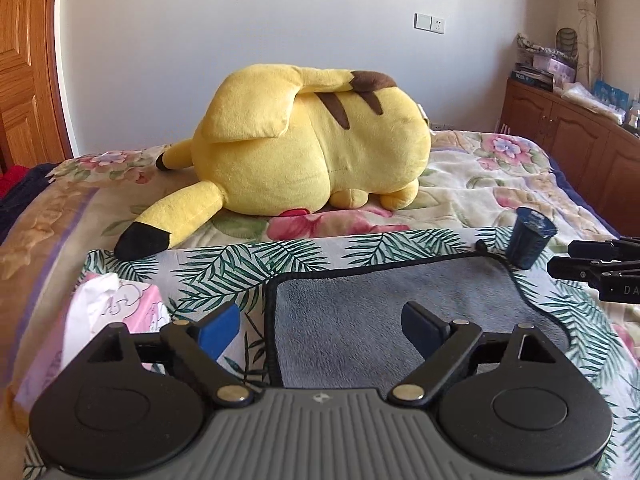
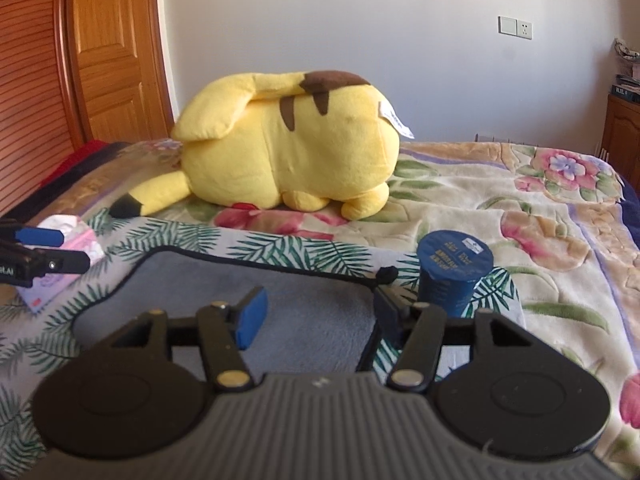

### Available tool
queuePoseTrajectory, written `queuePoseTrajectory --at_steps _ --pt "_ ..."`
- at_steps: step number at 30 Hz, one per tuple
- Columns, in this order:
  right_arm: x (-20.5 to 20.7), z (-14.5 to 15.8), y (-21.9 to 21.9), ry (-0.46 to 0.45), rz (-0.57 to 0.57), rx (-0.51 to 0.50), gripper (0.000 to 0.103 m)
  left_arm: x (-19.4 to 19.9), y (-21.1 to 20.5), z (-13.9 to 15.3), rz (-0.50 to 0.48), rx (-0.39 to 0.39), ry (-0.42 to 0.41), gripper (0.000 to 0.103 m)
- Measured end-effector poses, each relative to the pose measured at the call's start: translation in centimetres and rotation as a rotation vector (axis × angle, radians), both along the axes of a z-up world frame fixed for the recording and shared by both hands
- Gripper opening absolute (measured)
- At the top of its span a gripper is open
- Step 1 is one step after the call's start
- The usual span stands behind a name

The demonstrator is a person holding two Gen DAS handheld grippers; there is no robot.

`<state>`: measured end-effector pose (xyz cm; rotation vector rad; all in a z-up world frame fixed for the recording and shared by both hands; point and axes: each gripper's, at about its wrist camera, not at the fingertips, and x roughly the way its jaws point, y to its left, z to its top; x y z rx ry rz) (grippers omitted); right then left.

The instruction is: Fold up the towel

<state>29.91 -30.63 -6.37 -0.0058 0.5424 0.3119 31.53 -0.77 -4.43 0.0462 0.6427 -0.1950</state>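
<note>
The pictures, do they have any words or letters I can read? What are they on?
"DA": white letters on the right gripper, cut off at the left wrist view's edge.
"t.AI": white letters on the left gripper, cut off at the right wrist view's edge.
Blue cup: print on lid and side, too blurred to read.
Pink tissue pack: markings too blurred.
Plush toy: white tag, print too small.

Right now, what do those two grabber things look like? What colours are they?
Both look alike. The left gripper has a grey ribbed body with a small logo, two round black discs, black arms with brass-coloured pivot pins, and blue pads on its fingers. The right gripper is built the same way, with blue pads too. White lettering marks the side of each. No cables or sleeves show.
</note>
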Motion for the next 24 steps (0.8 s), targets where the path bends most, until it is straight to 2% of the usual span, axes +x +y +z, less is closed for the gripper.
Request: queuePoseTrajectory --at_steps 8,18,20,24 --pt "-4.4 4.3 0.4 -0.025 0.009 0.009 0.060 -4.4 0.6 5.1 0.005 0.010 -0.044 0.071" --pt "-9.1 8.2 0.4 -0.069 -0.008 0.007 0.064 -9.7 0.5 8.9 0.008 0.016 -0.090 0.079" --pt "-9.9 8.5 0.4 -0.073 -0.023 0.013 0.069 -10.8 0.5 9.4 0.004 0.010 -0.101 0.080" --pt "-11.5 8.7 0.5 -0.082 -0.037 0.031 0.088 -12.7 0.5 10.3 -0.010 -0.002 -0.116 0.080"
